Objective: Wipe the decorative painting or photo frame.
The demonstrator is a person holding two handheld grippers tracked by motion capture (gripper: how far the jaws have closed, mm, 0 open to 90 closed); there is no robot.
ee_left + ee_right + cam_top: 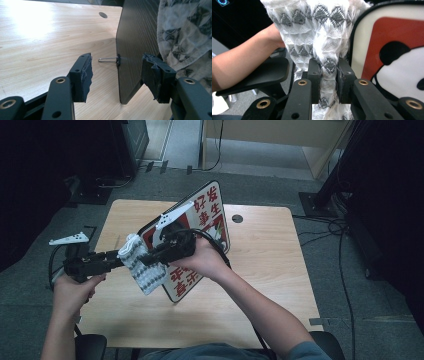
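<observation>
table (pixel 270 270) – light wood, round hole (pixel 237 218) | cables (pixel 325 227) – grey floor

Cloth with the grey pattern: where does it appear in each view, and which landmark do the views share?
High view: cloth left of centre, before the sign.
Left gripper view: upper right, right of the sign's dark back.
Right gripper view: centre, pinched in the jaws, left of the sign's face.
Shared landmark: the sign.

I'm working in what looks like a lab or office room. A plain wooden desk (pixel 270 270) stands on grey carpet (pixel 350 320), with loose cables (pixel 335 227) and dark equipment stands (pixel 320 200) around.
</observation>
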